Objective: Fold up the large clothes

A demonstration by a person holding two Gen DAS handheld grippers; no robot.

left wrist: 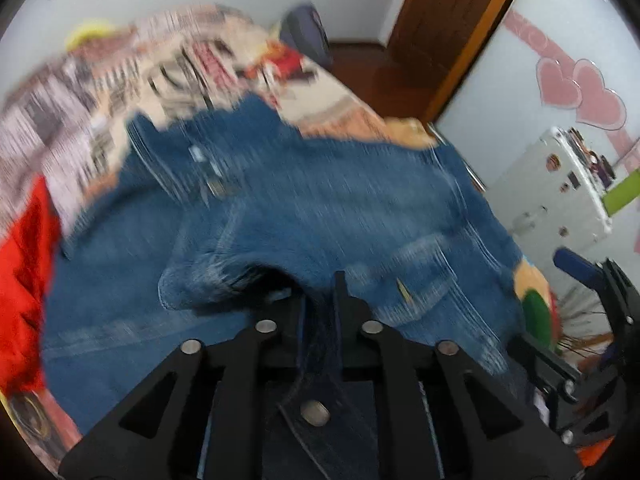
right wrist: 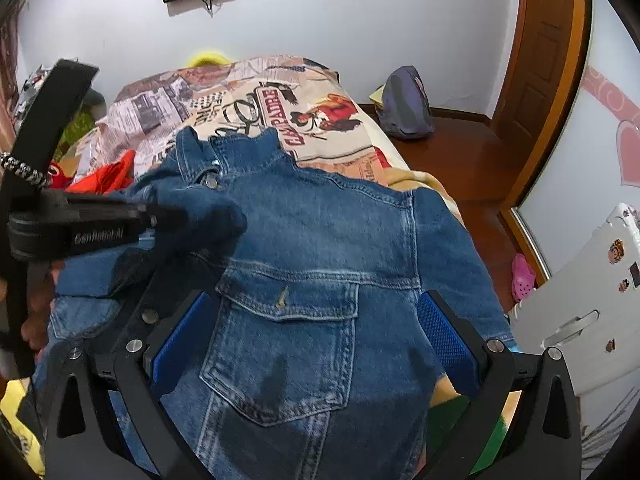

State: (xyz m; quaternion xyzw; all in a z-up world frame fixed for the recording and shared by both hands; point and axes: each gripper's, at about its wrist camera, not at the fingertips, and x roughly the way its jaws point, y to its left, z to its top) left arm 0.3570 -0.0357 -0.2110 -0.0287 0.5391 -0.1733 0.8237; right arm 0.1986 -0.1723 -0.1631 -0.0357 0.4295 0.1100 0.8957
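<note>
A blue denim jacket [right wrist: 320, 240] lies spread on the bed, collar towards the far end, chest pocket [right wrist: 284, 344] facing up. In the left wrist view the jacket [left wrist: 320, 208] is blurred. My left gripper [left wrist: 320, 292] is shut on a fold of the jacket's denim, lifted off the bed. It also shows in the right wrist view [right wrist: 168, 216], at the left, pinching the cloth. My right gripper [right wrist: 312, 320] is open, its blue pads [right wrist: 440, 332] either side of the pocket, just above the jacket.
The bed has a newspaper-print cover [right wrist: 256, 108]. A red garment [right wrist: 108, 176] lies left of the jacket. A purple bag [right wrist: 404, 100] sits on the wooden floor. A white cabinet [right wrist: 580, 312] stands at the right, and a wooden door [right wrist: 540, 60] behind it.
</note>
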